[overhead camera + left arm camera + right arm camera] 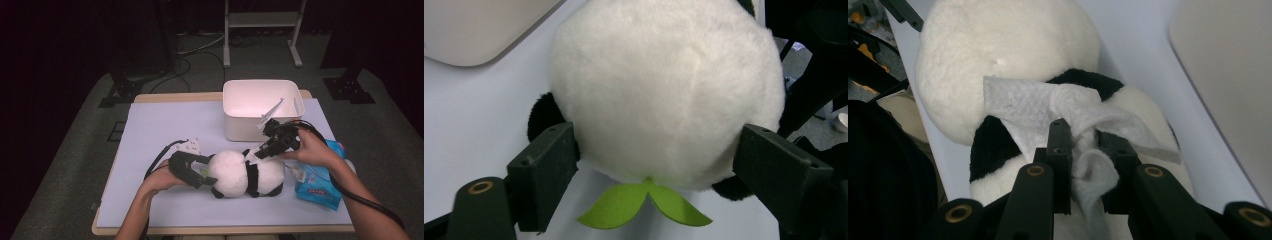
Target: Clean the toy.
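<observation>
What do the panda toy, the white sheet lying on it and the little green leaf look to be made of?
Panda toy: soft plush, judging by its fuzzy, matte pile.
White sheet: probably a nonwoven wipe or tissue; thin, crumpled and faintly fibrous where the right tool pinches it.
Green leaf: likely felt; flat, matte, cleanly cut edges.
</observation>
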`<state>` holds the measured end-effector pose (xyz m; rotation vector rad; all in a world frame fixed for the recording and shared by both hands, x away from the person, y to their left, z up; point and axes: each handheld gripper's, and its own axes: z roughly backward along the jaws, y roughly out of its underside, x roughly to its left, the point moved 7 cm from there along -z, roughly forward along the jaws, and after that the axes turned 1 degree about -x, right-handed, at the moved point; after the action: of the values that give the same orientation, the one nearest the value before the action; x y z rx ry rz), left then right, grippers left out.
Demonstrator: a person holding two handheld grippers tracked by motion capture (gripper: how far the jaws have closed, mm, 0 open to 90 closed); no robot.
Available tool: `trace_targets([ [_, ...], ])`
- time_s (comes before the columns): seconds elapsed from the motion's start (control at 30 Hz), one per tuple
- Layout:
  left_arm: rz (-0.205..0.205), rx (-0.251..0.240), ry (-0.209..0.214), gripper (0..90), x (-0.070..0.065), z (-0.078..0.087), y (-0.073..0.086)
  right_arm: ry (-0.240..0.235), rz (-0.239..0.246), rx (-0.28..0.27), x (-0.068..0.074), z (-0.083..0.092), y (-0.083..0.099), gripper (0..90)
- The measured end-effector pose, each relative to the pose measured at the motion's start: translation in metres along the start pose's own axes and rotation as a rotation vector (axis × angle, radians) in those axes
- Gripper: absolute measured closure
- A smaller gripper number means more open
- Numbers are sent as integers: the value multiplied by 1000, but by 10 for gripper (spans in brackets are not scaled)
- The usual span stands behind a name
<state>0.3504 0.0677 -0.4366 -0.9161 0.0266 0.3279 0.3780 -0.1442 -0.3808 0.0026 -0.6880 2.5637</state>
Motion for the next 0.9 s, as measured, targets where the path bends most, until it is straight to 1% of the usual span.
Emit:
trace_targets([
  [0.03, 1, 2, 4, 154, 0, 0, 0, -4, -2, -10, 1, 0, 2, 770],
  [0.1, 20, -1, 12, 117, -2, -1, -2, -11, 1, -26, 3, 0, 4, 770],
  [0.13, 26, -10, 14, 109, -2, -1, -4, -14, 0, -30, 4, 0, 5, 771],
  [0.17, 35, -17, 17, 102, -3, -1, -6, -14, 0, -33, 5, -1, 7, 771],
  [0.23, 44, -18, 36, 95, -5, -1, -9, -12, 3, -35, 8, -1, 10, 772],
  [0.3, 52, -25, 35, 89, -6, -3, -12, -4, 8, -39, 9, 0, 12, 772],
  [0.4, 57, -17, 41, 69, -7, -5, -16, -13, 14, -50, 14, 0, 17, 774],
  [0.5, 67, -12, 56, 69, -8, -9, -19, -14, 21, -60, 20, 1, 21, 777],
  [0.63, 62, 17, 64, 53, -10, -18, -19, -19, 31, -71, 29, 3, 29, 778],
  [0.73, 37, 27, 65, 67, -13, -21, -18, -23, 44, -73, 36, 4, 33, 778],
  [0.8, 16, 38, 60, 106, -13, -22, -16, -15, 58, -66, 41, 5, 32, 777],
  [0.83, 13, 38, 52, 122, -13, -23, -15, -7, 64, -62, 42, 6, 31, 777],
  [0.9, 19, 34, 46, 138, -14, -23, -14, 3, 82, -57, 43, 6, 25, 776],
])
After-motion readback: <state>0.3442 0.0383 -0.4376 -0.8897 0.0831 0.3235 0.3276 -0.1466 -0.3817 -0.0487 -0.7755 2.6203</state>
